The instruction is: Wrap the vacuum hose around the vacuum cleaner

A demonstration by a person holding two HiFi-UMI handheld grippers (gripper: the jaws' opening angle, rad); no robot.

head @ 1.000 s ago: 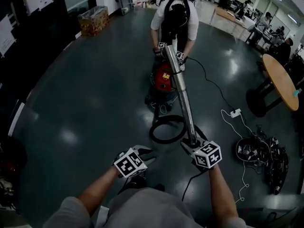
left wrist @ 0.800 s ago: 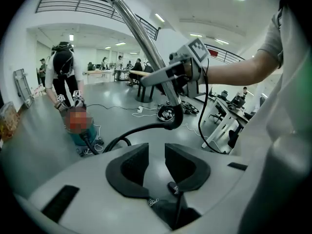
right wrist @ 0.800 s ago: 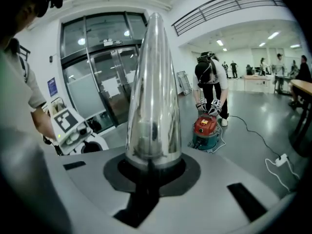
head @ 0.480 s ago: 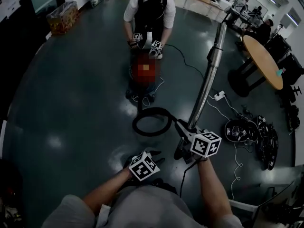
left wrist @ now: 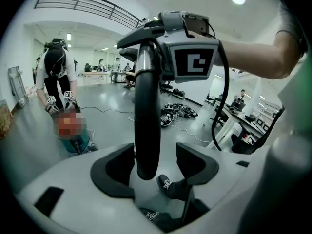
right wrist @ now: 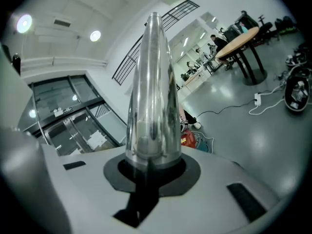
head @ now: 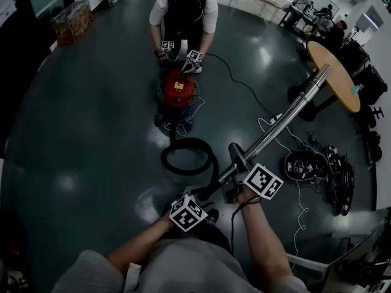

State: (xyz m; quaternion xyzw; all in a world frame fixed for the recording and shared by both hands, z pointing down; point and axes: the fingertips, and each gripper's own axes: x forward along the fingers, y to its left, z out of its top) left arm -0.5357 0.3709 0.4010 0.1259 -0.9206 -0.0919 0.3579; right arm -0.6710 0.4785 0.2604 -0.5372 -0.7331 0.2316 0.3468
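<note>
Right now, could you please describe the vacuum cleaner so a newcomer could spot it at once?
On the dark floor, find the person in the white top bending over at the far side. Right below that person sits the vacuum cleaner: a round red canister, unlike the black hose loop lying nearer.

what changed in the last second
The metal wand swung from pointing at the vacuum cleaner round to the right. The left claw now has the hose between its opening jaws. The right claw stays shut on the metal wand; the vacuum cleaner stays put.
</note>
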